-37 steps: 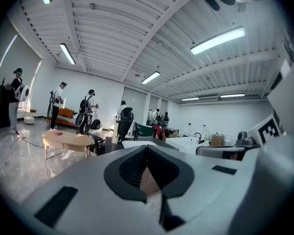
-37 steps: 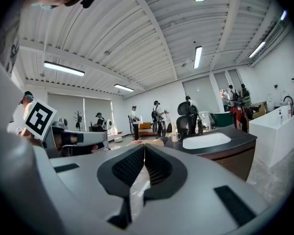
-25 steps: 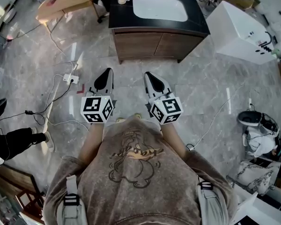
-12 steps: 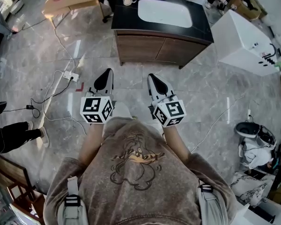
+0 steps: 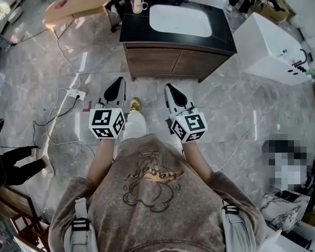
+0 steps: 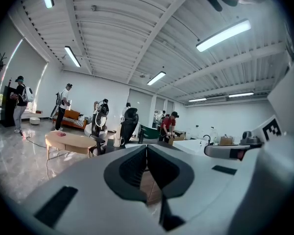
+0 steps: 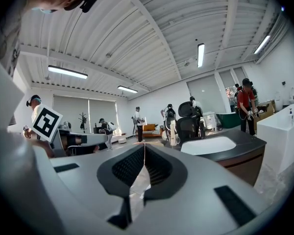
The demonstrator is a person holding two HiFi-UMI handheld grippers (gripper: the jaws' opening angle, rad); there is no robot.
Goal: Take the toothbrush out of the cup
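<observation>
A pale cup [image 5: 138, 5] with a toothbrush upright in it stands at the back left corner of a black vanity top [image 5: 134, 28], beside a white basin [image 5: 179, 20]. The cup [image 6: 118, 140] also shows far ahead in the left gripper view, and small in the right gripper view [image 7: 173, 132]. My left gripper [image 5: 117, 86] and right gripper [image 5: 170, 90] are held side by side over the floor, well short of the vanity. Both point toward it, shut with nothing between their jaws.
The wooden cabinet front [image 5: 170, 62] faces me. A white tub-like unit [image 5: 268, 35] stands at the right. A power strip and cables [image 5: 73, 94] lie on the floor at the left. An oval wooden table [image 5: 76, 4] and several people stand beyond.
The vanity has drawn nearer to both grippers as the person walks toward it, and a foot now shows between the grippers. Both jaws stay shut.
</observation>
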